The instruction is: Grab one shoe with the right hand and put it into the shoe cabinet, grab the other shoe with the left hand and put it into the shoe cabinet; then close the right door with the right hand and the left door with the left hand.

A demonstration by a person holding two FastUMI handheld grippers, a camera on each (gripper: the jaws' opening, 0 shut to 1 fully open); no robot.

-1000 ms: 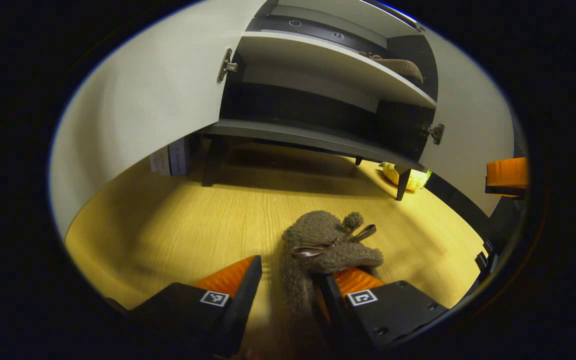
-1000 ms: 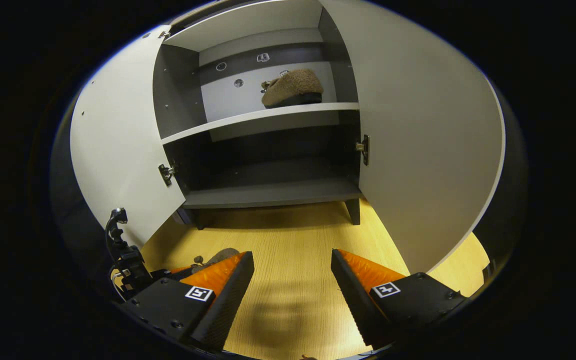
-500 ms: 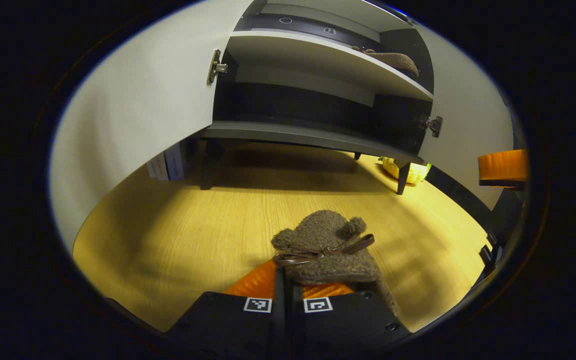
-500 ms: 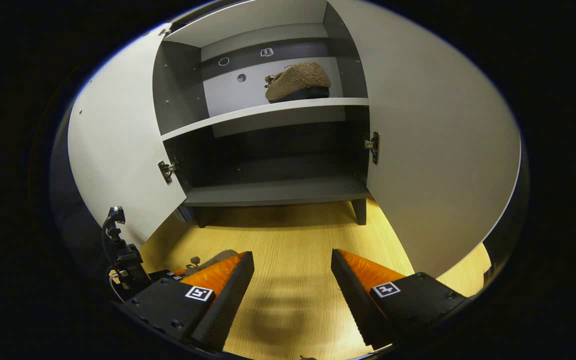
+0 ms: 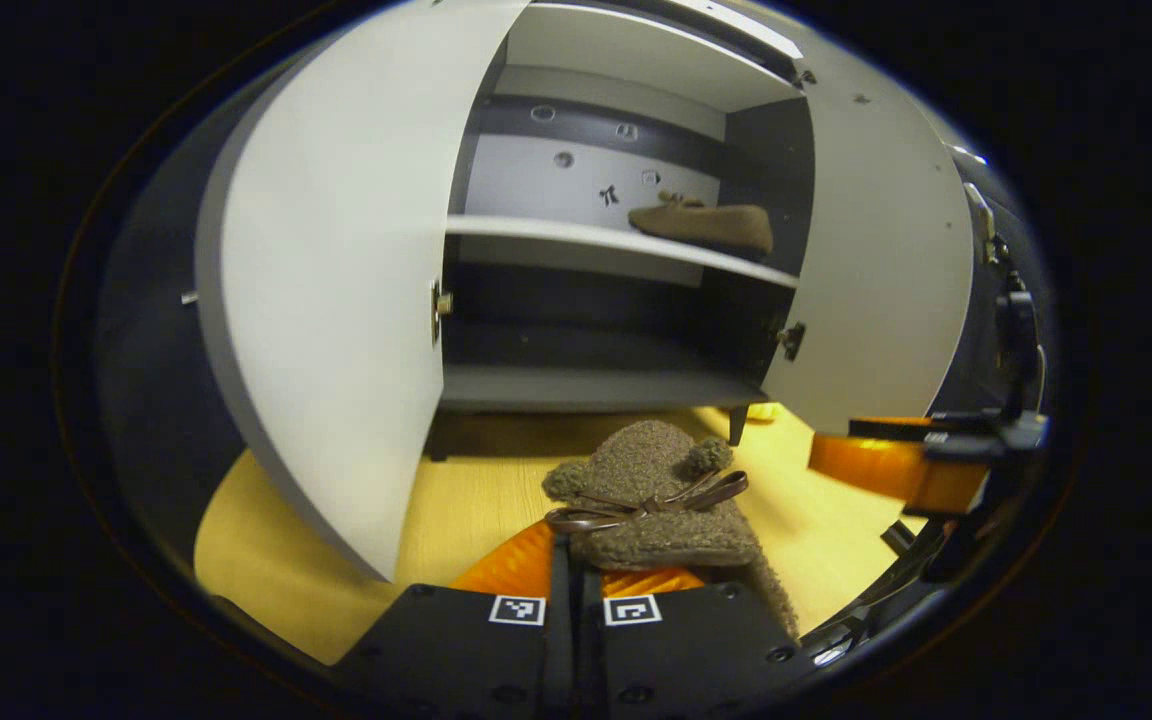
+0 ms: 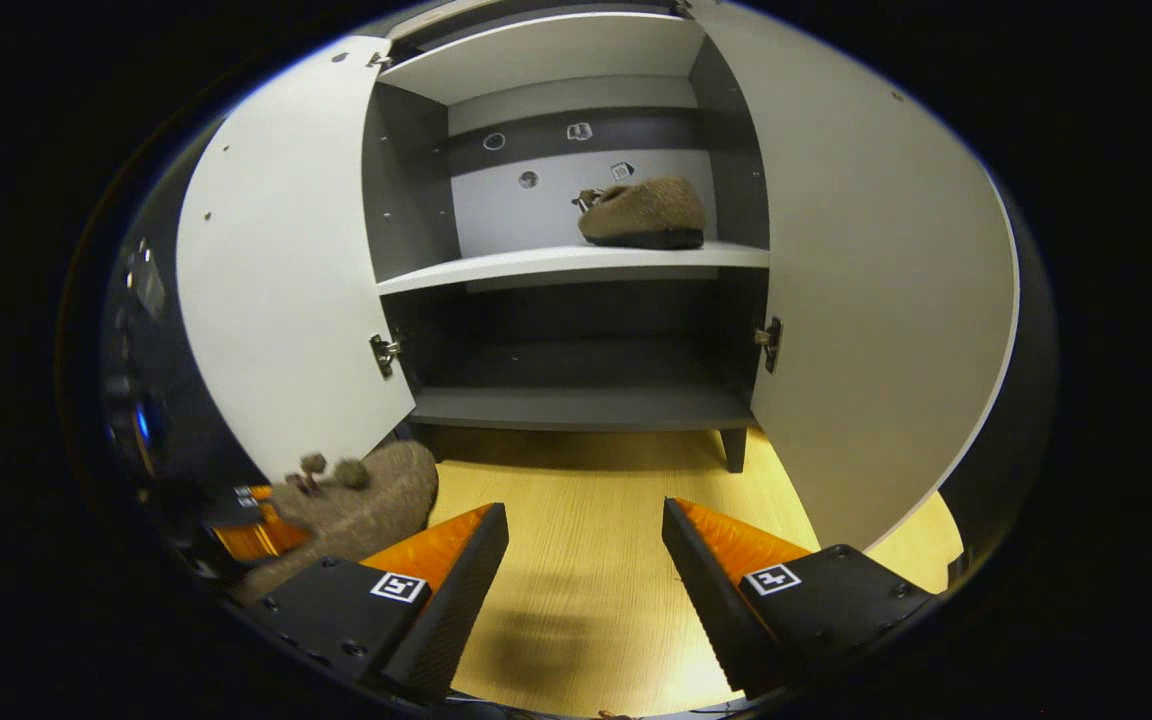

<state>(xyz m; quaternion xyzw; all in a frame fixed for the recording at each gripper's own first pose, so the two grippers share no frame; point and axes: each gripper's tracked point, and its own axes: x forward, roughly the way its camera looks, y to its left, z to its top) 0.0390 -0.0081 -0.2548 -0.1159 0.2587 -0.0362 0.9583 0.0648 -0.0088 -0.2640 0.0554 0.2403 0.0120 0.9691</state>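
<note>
My left gripper [image 5: 568,572] is shut on a fuzzy brown shoe [image 5: 651,492] with a dark bow, held up off the wooden floor in front of the shoe cabinet [image 5: 586,385]. That held shoe [image 6: 356,500] also shows at the lower left of the right gripper view. The other brown shoe [image 6: 642,213] rests on the cabinet's upper shelf at the right end, also seen in the left gripper view [image 5: 704,223]. Both white doors stand open: left door [image 5: 336,290], right door [image 6: 876,300]. My right gripper [image 6: 586,560] is open over the floor, nothing between its fingers.
The cabinet's lower shelf [image 6: 576,405] is dark and bare. Light wooden floor [image 6: 586,520] runs from the cabinet's short legs toward me. The other gripper [image 5: 921,462] shows at the right edge of the left gripper view.
My left gripper shut on the shoe and lifted it off the floor, rising toward the level of the shelves. The right gripper stayed open and drew back slightly.
</note>
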